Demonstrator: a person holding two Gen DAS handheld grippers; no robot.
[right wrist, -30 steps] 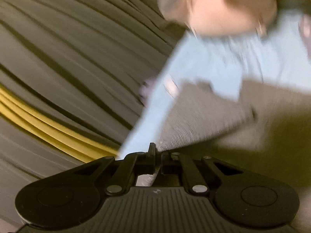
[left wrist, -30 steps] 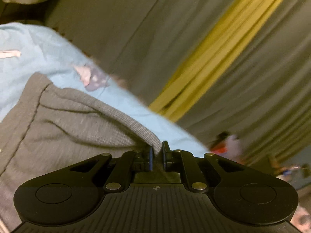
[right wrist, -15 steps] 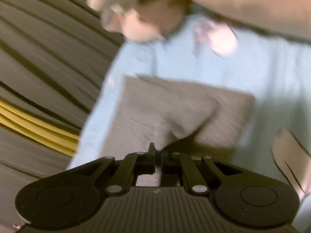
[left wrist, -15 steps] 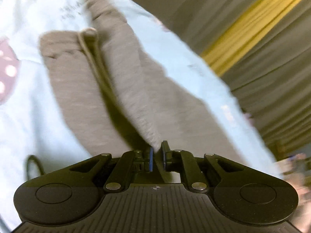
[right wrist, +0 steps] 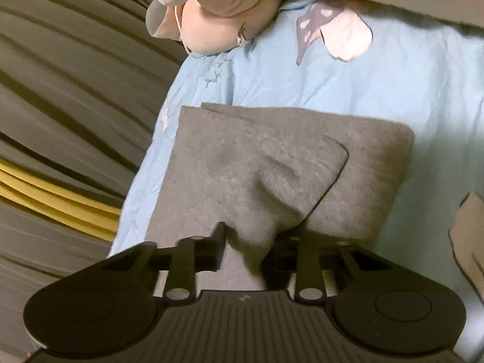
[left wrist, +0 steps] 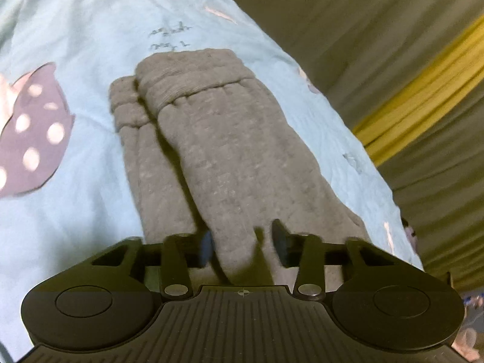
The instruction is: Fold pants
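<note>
Left wrist view: the grey pants now lie folded on the blue sheet, where a second ago they hung from clenched jaws against the striped cover. The left gripper jaws are opening; a fold of fabric still rises between them, pads clear of it. The gripper body hides the near hem.

Right wrist view: the pants, earlier a blur, show sharply. The right gripper has parted slightly yet still grasps a fold. A plush toy is cut off above.
</note>
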